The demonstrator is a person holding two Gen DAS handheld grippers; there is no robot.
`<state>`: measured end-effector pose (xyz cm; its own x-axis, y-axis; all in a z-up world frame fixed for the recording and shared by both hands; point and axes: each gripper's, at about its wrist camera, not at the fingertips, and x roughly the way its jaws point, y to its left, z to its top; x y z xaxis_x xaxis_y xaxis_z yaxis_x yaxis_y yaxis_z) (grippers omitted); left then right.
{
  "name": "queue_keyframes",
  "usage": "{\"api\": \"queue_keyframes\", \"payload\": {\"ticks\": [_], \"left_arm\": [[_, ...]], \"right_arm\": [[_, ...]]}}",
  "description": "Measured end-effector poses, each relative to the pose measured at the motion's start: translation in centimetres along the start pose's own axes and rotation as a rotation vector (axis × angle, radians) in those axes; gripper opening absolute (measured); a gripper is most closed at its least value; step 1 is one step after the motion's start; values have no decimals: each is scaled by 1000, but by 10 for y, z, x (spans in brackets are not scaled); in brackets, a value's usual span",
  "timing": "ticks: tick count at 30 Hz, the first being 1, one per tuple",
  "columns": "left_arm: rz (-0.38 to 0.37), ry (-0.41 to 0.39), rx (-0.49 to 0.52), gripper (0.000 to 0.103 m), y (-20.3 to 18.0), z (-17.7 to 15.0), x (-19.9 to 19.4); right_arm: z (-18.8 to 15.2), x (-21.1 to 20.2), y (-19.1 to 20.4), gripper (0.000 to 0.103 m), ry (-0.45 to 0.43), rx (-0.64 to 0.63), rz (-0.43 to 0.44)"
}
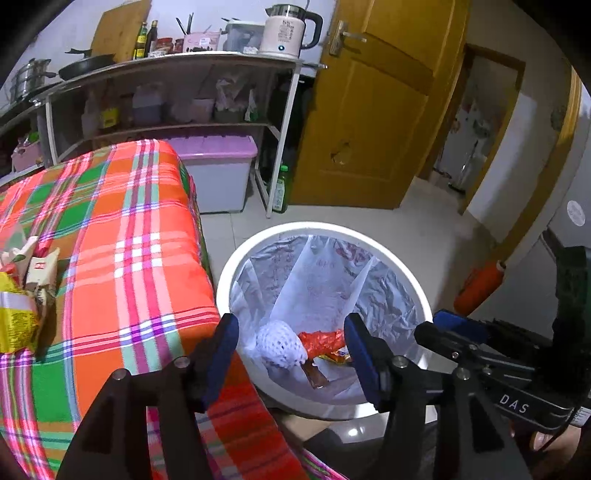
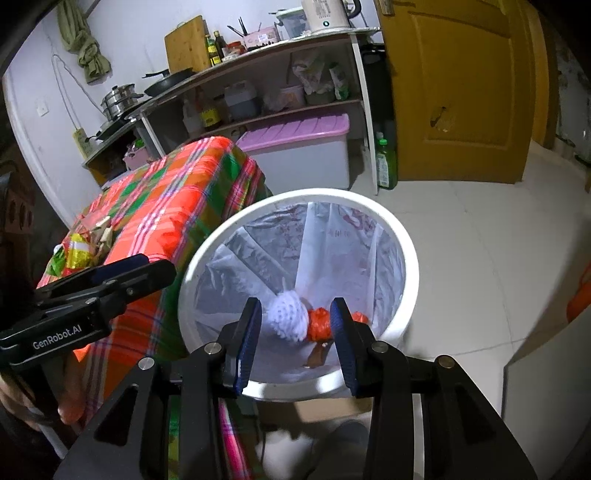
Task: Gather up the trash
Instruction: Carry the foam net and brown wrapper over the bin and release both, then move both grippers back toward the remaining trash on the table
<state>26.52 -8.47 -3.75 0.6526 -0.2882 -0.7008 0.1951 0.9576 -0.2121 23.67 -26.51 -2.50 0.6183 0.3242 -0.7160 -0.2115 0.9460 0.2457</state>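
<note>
A white bin [image 1: 417,291] [image 2: 406,258] lined with a clear bag stands on the floor beside the table. Inside lie a white foam net [image 1: 280,345] [image 2: 290,319], an orange-red wrapper [image 1: 323,341] [image 2: 319,325] and a brown wrapper [image 1: 316,374] [image 2: 317,356]. My left gripper [image 1: 291,350] is open and empty above the bin's near rim. My right gripper [image 2: 297,332] is open and empty over the bin; it also shows in the left wrist view [image 1: 458,328]. Yellow and beige wrappers [image 1: 22,295] [image 2: 83,251] lie on the plaid tablecloth [image 1: 122,236] [image 2: 173,199].
A shelf unit [image 1: 177,96] [image 2: 258,85] with bottles, pans and a kettle [image 1: 288,31] stands behind. A purple-lidded box [image 1: 218,162] [image 2: 299,147] and a green bottle [image 1: 280,188] [image 2: 386,162] stand on the floor by a yellow door [image 1: 384,110] [image 2: 461,92].
</note>
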Motion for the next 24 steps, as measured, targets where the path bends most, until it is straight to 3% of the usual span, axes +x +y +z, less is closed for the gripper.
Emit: {"api": "queue_keyframes", "payload": {"ticks": [17, 24], "left_arm": [[43, -176, -12, 59, 16, -22, -96], [45, -195, -31, 59, 29, -35, -118]], "right_arm": [[-4, -52, 57, 40, -96, -86, 73], [-8, -57, 83, 40, -99, -138, 119]]}}
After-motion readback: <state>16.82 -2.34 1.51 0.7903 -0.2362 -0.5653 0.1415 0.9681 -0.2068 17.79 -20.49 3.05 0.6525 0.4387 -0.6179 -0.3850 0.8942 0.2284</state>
